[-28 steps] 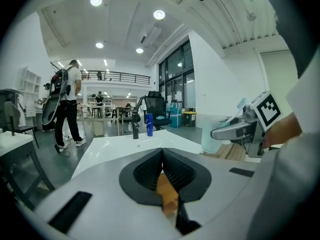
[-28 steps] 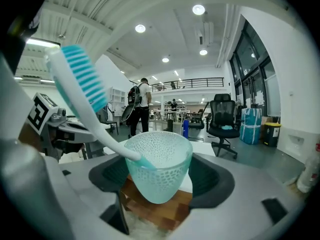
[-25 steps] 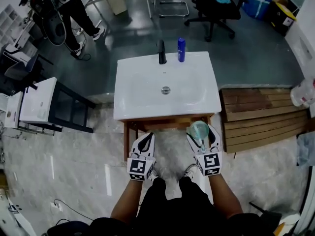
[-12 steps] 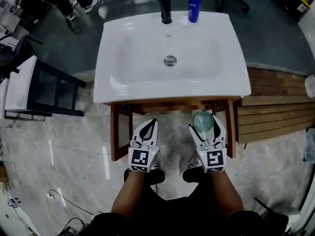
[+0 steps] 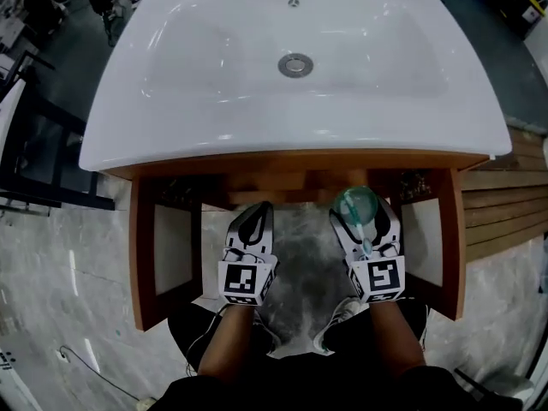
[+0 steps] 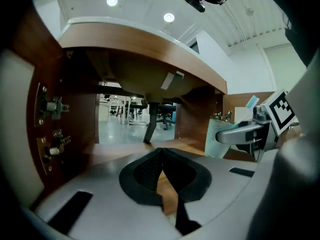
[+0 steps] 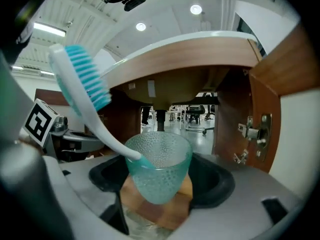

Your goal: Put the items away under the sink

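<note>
Seen from above, a white sink (image 5: 171,101) with a round metal drain (image 5: 295,65) sits on an open wooden cabinet (image 5: 141,255). A person stands at the cabinet's open front with a gripper in each hand, both pointing into the space under the basin.

The right gripper (image 5: 364,221) holds a translucent teal cup (image 7: 159,171) with a dimpled surface. The cup sits upright between the two dark jaw pads, which press against its sides. A toothbrush (image 7: 95,119) with a white handle and turquoise bristles stands in the cup. Its handle leans up and out to the left, bristle end uppermost. In the right gripper view the cup is at the cabinet's opening, below the wooden front rail. Metal hinges (image 7: 252,131) show on the inner face of the right side panel, close by.

The left gripper (image 5: 253,221) is level with the right one and just beside it, the two apart. Its jaws are closed, the dark pads meeting at the tip, with nothing between them. In the left gripper view the cup shows off to the right, beside the cabinet's right wall.
</note>
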A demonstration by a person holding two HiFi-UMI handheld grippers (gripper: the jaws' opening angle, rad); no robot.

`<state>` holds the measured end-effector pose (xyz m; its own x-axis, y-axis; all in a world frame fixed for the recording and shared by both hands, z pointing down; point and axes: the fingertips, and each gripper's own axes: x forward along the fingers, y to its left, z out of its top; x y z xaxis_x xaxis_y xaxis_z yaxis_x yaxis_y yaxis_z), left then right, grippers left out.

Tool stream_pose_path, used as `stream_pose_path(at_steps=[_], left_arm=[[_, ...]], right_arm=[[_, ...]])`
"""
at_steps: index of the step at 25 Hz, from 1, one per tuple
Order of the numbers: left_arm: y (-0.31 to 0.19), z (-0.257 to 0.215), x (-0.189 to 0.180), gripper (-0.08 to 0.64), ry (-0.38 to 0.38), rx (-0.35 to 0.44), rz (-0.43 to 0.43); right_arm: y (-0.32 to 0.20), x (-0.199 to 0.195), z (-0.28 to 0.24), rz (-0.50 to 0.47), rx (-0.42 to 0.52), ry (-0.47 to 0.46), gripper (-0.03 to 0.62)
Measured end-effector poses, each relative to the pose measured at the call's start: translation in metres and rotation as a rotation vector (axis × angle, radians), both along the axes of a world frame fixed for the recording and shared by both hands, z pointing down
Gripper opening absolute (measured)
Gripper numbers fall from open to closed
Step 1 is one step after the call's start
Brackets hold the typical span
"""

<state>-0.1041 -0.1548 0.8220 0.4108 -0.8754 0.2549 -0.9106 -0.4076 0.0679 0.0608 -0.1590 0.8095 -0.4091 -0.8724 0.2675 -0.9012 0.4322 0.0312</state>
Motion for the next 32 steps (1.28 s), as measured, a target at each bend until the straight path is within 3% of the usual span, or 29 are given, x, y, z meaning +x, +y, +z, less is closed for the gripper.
stream_pose_path(at_steps=[8,16,19,26,32], left_arm=[[-0.01,0.052,-0.013,0.021,-0.056,0.052,0.015],[-0.006,0.055,-0.025,0.021,-0.03,0.078,0.028],[-0.005,0.056,-0.028,0.021,0.005,0.072,0.02],[-0.005,0.048,-0.022,0.021,0.007,0.104,0.012],[-0.006,0.049,-0.017,0.021,0.005,0.106,0.004]], right_arm=[[-0.016,-0.012,0.044,0.006,0.04,0.018,0.376],[-0.032,-0.02,0.039,0.029,0.049,-0.004,0.376],[-0.049,-0.019,0.033,0.048,0.047,-0.007,0.376],[-0.102,-0.016,0.026,0.075,0.036,0.013,0.376],[-0.14,-0.016,0.038,0.077,-0.033,0.016,0.376]])
